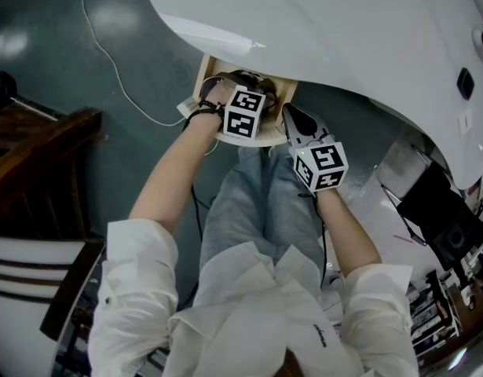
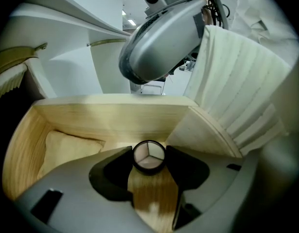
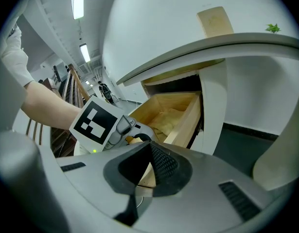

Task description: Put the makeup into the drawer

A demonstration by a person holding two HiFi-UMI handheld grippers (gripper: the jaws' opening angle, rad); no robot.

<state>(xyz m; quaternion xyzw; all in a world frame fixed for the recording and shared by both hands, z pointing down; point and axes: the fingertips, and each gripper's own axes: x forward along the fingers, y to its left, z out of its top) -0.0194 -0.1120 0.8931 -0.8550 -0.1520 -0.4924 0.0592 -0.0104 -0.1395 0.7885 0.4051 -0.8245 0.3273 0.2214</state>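
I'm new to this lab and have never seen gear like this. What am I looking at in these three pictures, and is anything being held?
There is no robot here. A person wears a camera on the head and holds a two-jaw gripper in each hand. The head view looks down on both arms. The other two views ride on the grippers and look along their jaws. The left gripper is closed on a small round makeup compact, held over an open wooden drawer under a white table. The right gripper is near the drawer, jaws together and empty. The black-and-white cubes are parts of the grippers.
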